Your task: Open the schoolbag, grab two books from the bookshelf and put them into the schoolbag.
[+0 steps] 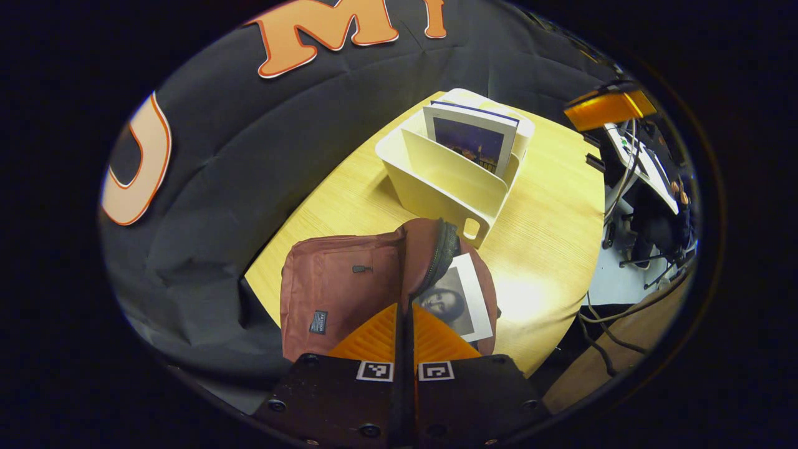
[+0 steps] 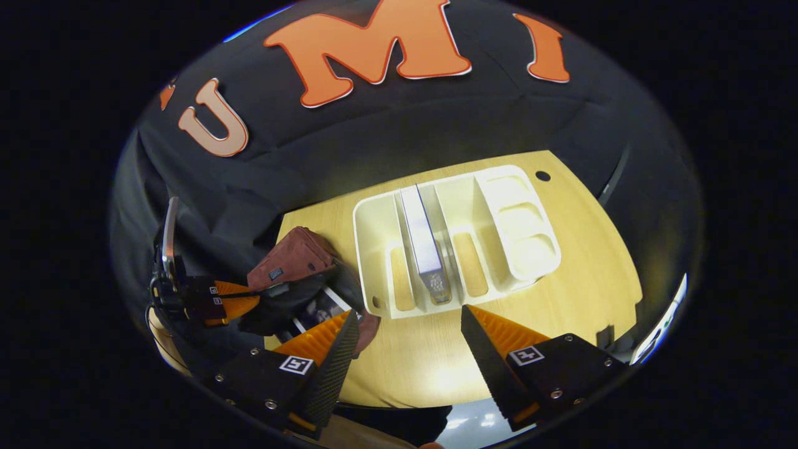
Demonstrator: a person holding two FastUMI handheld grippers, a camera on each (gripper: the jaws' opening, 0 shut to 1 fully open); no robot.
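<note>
Holding the schoolbag (image 1: 340, 284) mouth open with my left gripper (image 1: 405, 324), fingers pressed together on its zipper edge, I judge the task half done: one book (image 1: 458, 299) already sits inside, just ahead of those fingers. My right gripper (image 2: 408, 340) hangs spread above the bookshelf (image 2: 374, 249), the second book (image 2: 424, 246) upright just beyond its tips.

table (image 2: 561, 249): light wood | on it: schoolbag (image 1: 336, 293), white bookshelf (image 2: 455, 243) beside it
</note>
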